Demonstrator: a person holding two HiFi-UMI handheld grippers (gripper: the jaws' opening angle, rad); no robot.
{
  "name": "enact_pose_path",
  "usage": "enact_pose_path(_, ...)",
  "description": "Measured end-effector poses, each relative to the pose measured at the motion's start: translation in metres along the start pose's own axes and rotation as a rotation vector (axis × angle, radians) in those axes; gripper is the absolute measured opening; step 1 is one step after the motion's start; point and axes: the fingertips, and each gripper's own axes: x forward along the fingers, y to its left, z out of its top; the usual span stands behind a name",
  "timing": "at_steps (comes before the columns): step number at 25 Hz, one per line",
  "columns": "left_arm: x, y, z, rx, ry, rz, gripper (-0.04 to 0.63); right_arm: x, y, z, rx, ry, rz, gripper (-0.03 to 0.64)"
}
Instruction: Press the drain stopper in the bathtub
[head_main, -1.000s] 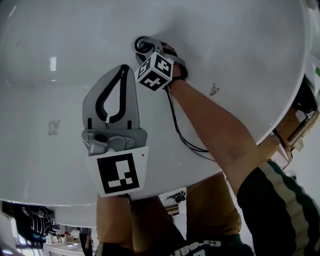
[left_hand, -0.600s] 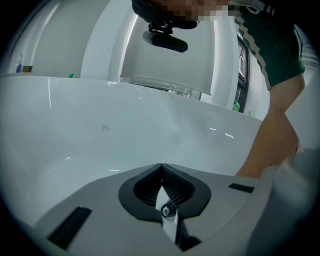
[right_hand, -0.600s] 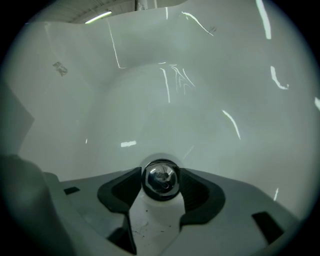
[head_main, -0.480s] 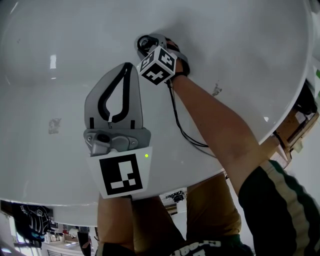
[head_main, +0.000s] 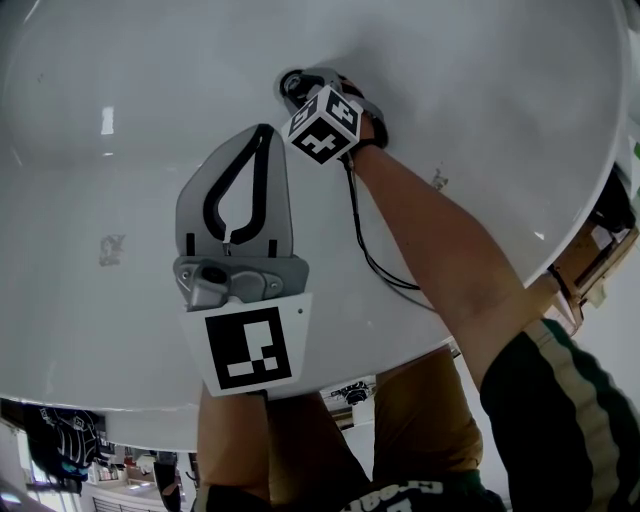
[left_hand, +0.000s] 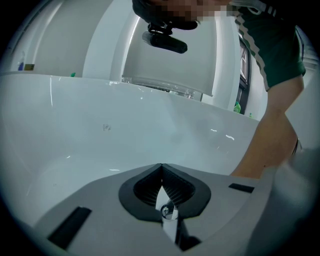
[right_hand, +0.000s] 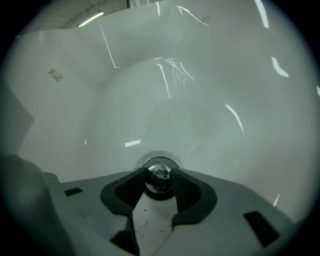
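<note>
Nearest to us, the person's green, pale-striped sleeve (head_main: 560, 420) sits at the lower right of the head view, and the bare forearm (head_main: 440, 260) runs from it up and left into the white bathtub (head_main: 480, 100). Beside that arm, the left gripper (head_main: 262, 130) hangs over the tub's curved side with its square-marker plate (head_main: 248, 348) toward us. Its claw is clenched, the two tips meeting with nothing between them, and the left gripper view shows only pale tub wall beyond. A thin black cable (head_main: 365, 255) trails along the forearm to the marker cube (head_main: 323, 124) on the right gripper (right_hand: 160, 175), which points steeply down at the tub floor. Its jaws have just been closing a little but stand apart. The chrome drain stopper (right_hand: 159, 181) sits between their tips, low in the basin, with the dark pads (right_hand: 186, 186) just beside its sides. We cannot make out any squeeze on it. Farther off, the glossy tub wall rises with streaks of reflected light.
</note>
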Motion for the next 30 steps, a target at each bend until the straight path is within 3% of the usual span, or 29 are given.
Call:
enact_pose_path(4, 0.001, -0.001, 0.001, 0.004, -0.001, -0.006, 0.006, -0.002, -0.002, 0.000, 0.033, -0.004, 0.009, 0.172)
enact_pose_path(17, 0.001, -0.004, -0.003, 0.016, 0.022, -0.017, 0.006, -0.016, 0.004, 0.000, -0.016, -0.052, -0.038, 0.173)
enact_pose_path(21, 0.001, -0.004, -0.001, 0.020, 0.019, -0.014, 0.006, -0.026, -0.003, 0.004, -0.023, -0.084, -0.071, 0.047)
enact_pose_path(30, -0.015, -0.004, 0.002, -0.030, 0.032, -0.026, 0.006, -0.068, -0.002, 0.028, 0.010, -0.163, -0.049, 0.015)
